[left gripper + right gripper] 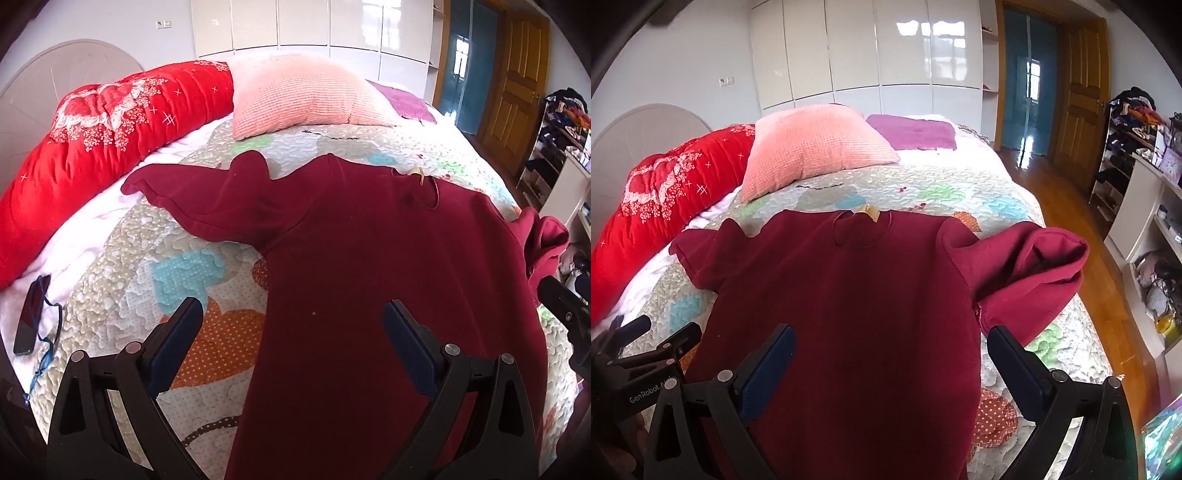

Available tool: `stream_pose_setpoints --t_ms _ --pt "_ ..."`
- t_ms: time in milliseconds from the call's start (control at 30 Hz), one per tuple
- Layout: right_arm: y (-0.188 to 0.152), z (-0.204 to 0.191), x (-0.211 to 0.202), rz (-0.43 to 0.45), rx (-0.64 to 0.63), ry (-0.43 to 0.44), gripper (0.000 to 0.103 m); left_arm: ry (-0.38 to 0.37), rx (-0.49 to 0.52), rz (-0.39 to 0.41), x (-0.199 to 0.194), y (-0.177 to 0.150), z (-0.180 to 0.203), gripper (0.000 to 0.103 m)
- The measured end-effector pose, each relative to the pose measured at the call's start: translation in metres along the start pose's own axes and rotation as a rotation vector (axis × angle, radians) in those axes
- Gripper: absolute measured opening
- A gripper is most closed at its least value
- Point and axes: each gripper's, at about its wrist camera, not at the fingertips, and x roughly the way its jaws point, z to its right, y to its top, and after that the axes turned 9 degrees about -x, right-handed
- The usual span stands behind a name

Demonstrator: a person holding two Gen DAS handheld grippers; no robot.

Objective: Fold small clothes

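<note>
Dark red shirt [849, 295] lies flat on the bed's quilt [960, 192], collar toward the pink pillow [812, 147], hem at the near edge. One sleeve spread flat toward the red blanket [110, 122]; the other sleeve [1030, 266] bunched at the bed's right edge. Left tongs [291, 325] wide open, holding nothing, over the shirt's left side edge. Right tongs [890, 350] wide open, holding nothing, over the lower body of the shirt. Phone [31, 314] lies near the bed's left edge.
</note>
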Motion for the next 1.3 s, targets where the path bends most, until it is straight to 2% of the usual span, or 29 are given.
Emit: stream_pose_setpoints --t_ms 400,667,833,933,1300 --pt "0.009 -0.016 0.018 -0.021 -0.01 -0.018 0.103 -0.027 0.011 -0.004 0.011 0.01 0.011 0.098" --pt "0.028 -0.016 0.034 -0.023 0.012 -0.003 0.103 -0.025 0.011 0.001 0.019 0.022 0.009 0.098" --pt "0.036 -0.022 0.045 0.0 0.033 0.013 0.103 -0.023 0.0 -0.005 0.027 0.029 0.005 0.098" --pt "0.039 -0.028 0.056 -0.028 0.016 -0.005 0.103 -0.023 -0.014 -0.012 0.033 0.033 0.001 0.098" --pt "0.053 -0.05 0.096 -0.04 0.011 -0.014 0.103 0.006 -0.046 -0.035 0.058 0.044 -0.014 0.098"
